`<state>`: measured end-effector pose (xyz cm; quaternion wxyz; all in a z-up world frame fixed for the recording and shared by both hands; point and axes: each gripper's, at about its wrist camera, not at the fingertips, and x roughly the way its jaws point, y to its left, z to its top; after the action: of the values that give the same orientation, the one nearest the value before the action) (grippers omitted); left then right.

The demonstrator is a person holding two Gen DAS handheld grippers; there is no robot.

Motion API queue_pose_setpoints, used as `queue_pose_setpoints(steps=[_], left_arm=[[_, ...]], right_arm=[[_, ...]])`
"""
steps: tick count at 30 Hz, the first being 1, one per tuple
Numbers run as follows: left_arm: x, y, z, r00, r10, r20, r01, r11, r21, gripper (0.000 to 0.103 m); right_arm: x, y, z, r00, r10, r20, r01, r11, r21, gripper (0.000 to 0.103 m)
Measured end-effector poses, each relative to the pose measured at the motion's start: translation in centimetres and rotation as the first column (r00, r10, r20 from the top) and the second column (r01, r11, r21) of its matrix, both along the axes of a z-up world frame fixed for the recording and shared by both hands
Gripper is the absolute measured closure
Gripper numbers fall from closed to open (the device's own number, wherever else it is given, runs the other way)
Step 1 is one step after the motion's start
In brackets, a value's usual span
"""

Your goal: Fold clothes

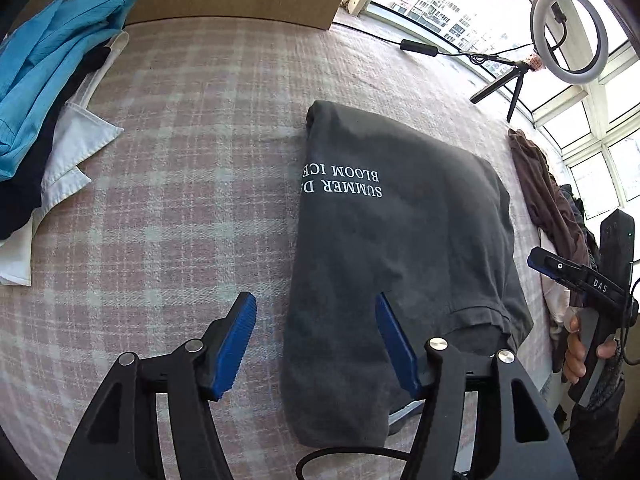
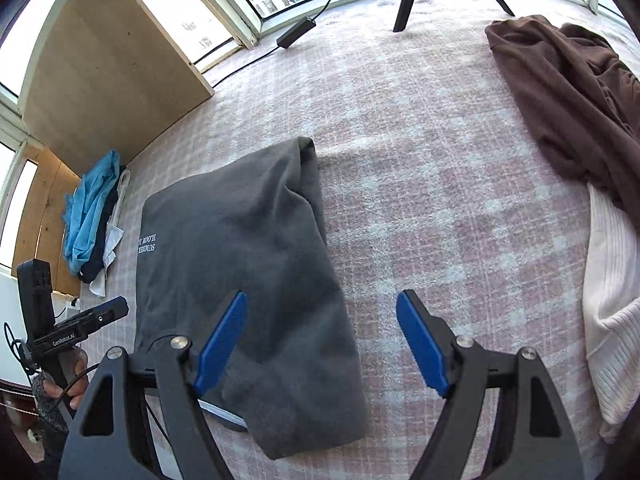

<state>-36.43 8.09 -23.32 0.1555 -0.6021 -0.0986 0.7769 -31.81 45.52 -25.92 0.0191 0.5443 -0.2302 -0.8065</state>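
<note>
A dark grey T-shirt [image 1: 400,248] with white lettering lies folded lengthwise on the pink plaid bed cover [image 1: 192,184]. It also shows in the right wrist view [image 2: 248,280]. My left gripper [image 1: 316,320] is open and empty, hovering over the shirt's left edge near its lower end. My right gripper [image 2: 322,320] is open and empty, hovering over the shirt's right edge. The right gripper shows at the right edge of the left wrist view [image 1: 534,258], held in a hand. The left gripper shows at the left of the right wrist view [image 2: 122,306].
A pile of blue, dark and white clothes [image 1: 52,112] lies at the left. A brown garment [image 2: 568,92] and a cream knit [image 2: 612,312] lie at the right. A ring light on a tripod [image 1: 568,32] and a cable stand by the window. A wooden board [image 2: 112,64] stands behind.
</note>
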Motion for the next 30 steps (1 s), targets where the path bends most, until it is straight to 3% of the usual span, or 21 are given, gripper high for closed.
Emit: queue_pose_setpoints(steps=[3, 8, 13, 17, 22, 24, 27, 28, 30], left_arm=[[0.1, 0.4, 0.0, 1.000, 0.009, -0.010, -0.009, 1.000, -0.013, 0.043], [-0.1, 0.6, -1.1, 1.000, 0.030, 0.003, -0.029, 0.997, -0.075, 0.043], [0.4, 1.4, -1.7, 0.999, 0.040, -0.003, -0.040, 0.993, -0.114, 0.041], [1.0, 3.1, -1.7, 1.000, 0.001, 0.024, 0.001, 0.996, -0.094, 0.041], [1.4, 5.3, -1.9, 0.999, -0.031, 0.023, 0.034, 0.984, -0.174, 0.040], [1.6, 6.4, -1.9, 0.998, -0.057, 0.024, 0.061, 0.978, -0.201, 0.040], [2.1, 8.2, -2.0, 0.993, -0.118, -0.003, 0.113, 0.958, -0.263, 0.040], [2.2, 8.7, -2.1, 0.990, -0.137, -0.015, 0.127, 0.950, -0.284, 0.040], [2.4, 8.3, -2.0, 0.993, -0.117, -0.033, 0.104, 0.960, -0.259, 0.041]], right_arm=[[-0.8, -1.1, -1.6, 0.998, 0.057, 0.028, -0.056, 0.998, -0.024, 0.027], [-0.7, -3.2, -2.7, 0.986, 0.159, 0.057, -0.162, 0.985, 0.061, 0.026], [-0.6, -3.7, -2.9, 0.982, 0.184, 0.049, -0.188, 0.978, 0.090, 0.021], [-0.8, -5.2, -2.9, 0.971, 0.228, 0.075, -0.238, 0.956, 0.170, 0.018], [-0.7, -6.1, -3.1, 0.946, 0.315, 0.072, -0.323, 0.925, 0.199, 0.017], [-0.5, -6.4, -3.1, 0.927, 0.368, 0.070, -0.374, 0.900, 0.223, 0.022], [-0.3, -7.0, -2.7, 0.903, 0.427, 0.051, -0.428, 0.881, 0.203, 0.049], [-0.3, -7.1, -2.7, 0.899, 0.436, 0.050, -0.436, 0.876, 0.208, 0.051], [-0.1, -7.0, -2.8, 0.893, 0.448, 0.033, -0.445, 0.872, 0.206, 0.052]])
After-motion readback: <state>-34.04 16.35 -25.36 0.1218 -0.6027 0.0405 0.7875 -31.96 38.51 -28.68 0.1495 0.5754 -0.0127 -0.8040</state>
